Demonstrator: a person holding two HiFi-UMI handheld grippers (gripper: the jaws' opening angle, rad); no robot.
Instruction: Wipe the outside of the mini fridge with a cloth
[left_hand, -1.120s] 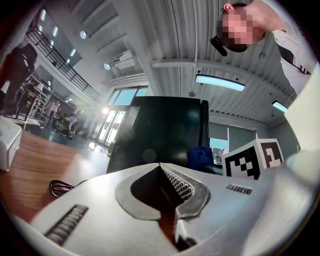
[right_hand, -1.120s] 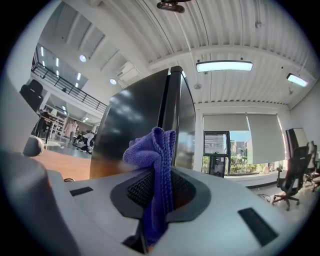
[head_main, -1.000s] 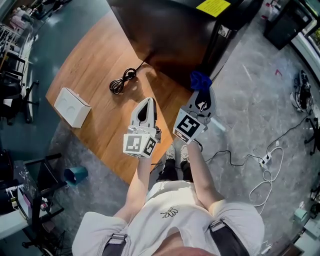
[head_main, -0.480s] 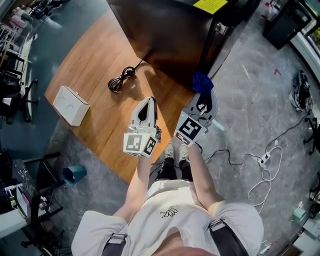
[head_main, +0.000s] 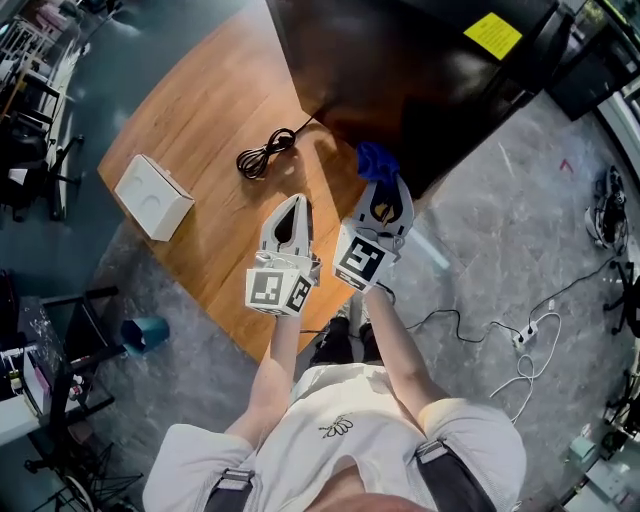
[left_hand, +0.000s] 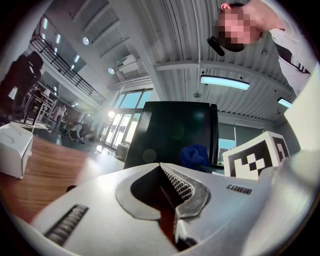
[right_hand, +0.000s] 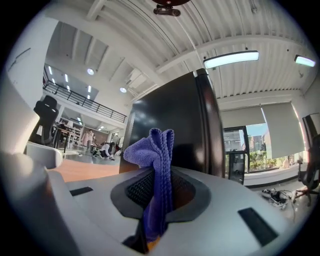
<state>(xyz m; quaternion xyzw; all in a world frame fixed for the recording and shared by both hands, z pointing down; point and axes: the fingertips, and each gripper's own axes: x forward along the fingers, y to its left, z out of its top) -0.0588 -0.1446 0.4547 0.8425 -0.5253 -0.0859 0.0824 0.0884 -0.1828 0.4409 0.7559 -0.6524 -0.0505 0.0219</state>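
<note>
the right gripper (head_main: 381, 183) pinches a blue-purple cloth (right_hand: 158, 165) between its jaws, the fabric bunched and poking up past the tips. the cloth sits right at the near corner of the black mini fridge (head_main: 400, 75) (from the head view it may be touching the dark side panel, though the contact itself is hard to make out). the left gripper (head_main: 292, 204) hangs just beside the right one over the wooden surface (head_main: 195, 130), its jaws pressed together with nothing between them. a coiled black cable (head_main: 262, 156) lies on the surface near the fridge, and a white box (head_main: 153, 197) rests by the far left edge.
</note>
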